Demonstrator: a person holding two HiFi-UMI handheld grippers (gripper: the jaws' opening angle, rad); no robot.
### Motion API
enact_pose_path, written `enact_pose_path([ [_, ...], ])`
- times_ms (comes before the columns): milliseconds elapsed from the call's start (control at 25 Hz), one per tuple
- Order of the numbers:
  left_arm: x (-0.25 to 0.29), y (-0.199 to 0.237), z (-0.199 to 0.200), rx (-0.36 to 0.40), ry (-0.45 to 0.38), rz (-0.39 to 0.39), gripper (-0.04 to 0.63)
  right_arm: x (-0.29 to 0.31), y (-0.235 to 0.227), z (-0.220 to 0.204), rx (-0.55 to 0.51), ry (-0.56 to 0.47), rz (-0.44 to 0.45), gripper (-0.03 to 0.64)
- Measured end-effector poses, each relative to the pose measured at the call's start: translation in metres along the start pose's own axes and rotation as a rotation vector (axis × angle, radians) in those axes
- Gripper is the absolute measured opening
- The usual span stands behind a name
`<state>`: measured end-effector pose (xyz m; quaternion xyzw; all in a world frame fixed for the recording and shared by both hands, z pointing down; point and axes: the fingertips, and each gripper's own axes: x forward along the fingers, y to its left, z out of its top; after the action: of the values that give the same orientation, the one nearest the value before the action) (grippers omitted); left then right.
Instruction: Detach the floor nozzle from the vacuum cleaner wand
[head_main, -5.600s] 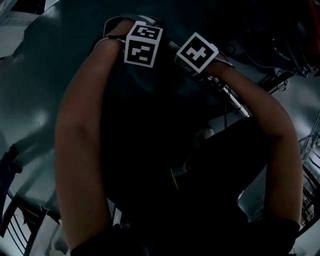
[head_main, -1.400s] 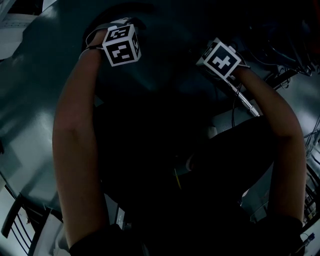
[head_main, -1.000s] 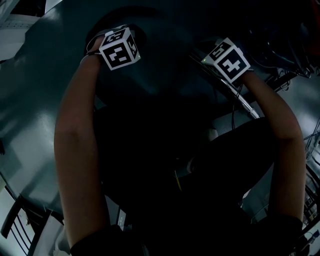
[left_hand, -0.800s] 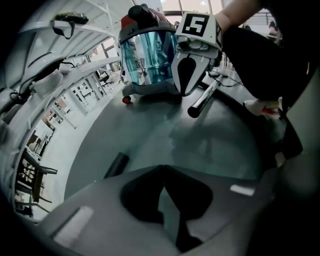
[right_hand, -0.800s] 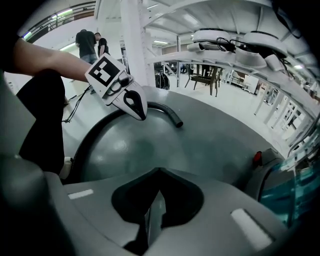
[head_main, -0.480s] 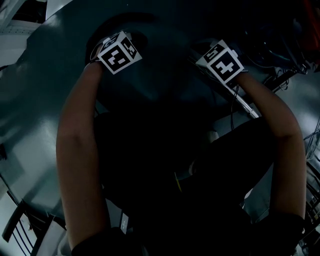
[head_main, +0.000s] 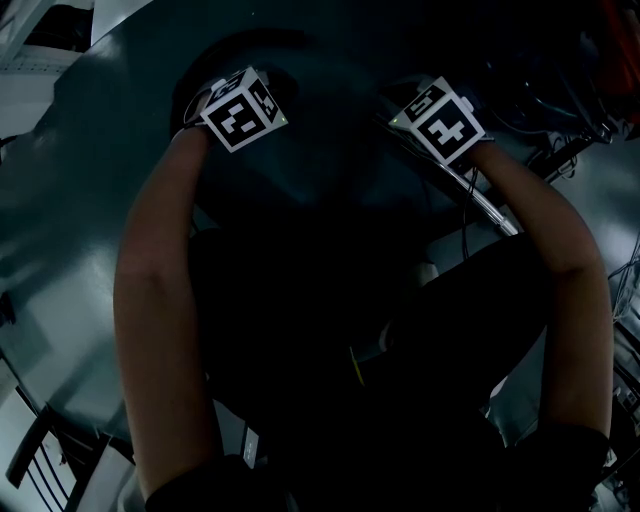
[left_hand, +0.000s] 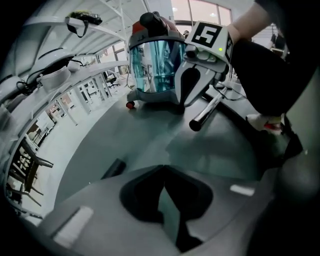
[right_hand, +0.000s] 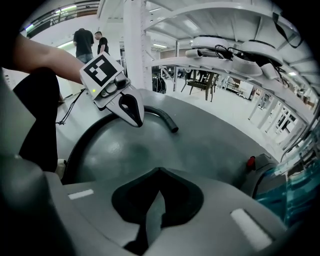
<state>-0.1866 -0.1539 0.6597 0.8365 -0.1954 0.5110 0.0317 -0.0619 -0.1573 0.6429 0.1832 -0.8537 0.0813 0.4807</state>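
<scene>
The head view is very dark. In it, only the marker cubes of my left gripper (head_main: 240, 108) and my right gripper (head_main: 440, 118) stand out, held apart above the grey floor. The chrome wand (head_main: 482, 206) runs under my right wrist. In the left gripper view its open end (left_hand: 199, 121) points at the floor, below the right gripper (left_hand: 188, 90). My left gripper (left_hand: 163, 166) is shut on nothing. My right gripper (right_hand: 159, 168) is also shut and empty. I cannot make out the floor nozzle in any view.
The vacuum canister (left_hand: 155, 65) with its clear blue drum stands on the floor behind the right gripper. A black hose (right_hand: 85, 137) curves across the floor and ends in a bent tube (right_hand: 165, 119). A small dark piece (left_hand: 114, 168) lies on the floor. Two people (right_hand: 87, 42) stand far back.
The two grippers, close together several seconds ago, now stand apart. Over the last second the left cube has rolled a little and the right gripper has shifted slightly left.
</scene>
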Motion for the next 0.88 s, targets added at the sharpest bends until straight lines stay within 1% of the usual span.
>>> enact_pose_path([
  [520, -0.0009, 0.0012, -0.0031, 0.016, 0.031, 0.005, 0.011, -0.0049, -0.0016, -0.0046, -0.004, -0.001, -0.009, -0.005],
  [680, -0.0006, -0.0015, -0.0038, 0.028, 0.039, -0.004, 0.011, -0.0037, -0.0024, -0.0084, 0.000, 0.016, -0.017, -0.005],
  [880, 0.0041, -0.0033, -0.0040, 0.036, 0.052, -0.018, 0.011, -0.0042, -0.0061, -0.0065, 0.011, 0.005, -0.014, -0.005],
])
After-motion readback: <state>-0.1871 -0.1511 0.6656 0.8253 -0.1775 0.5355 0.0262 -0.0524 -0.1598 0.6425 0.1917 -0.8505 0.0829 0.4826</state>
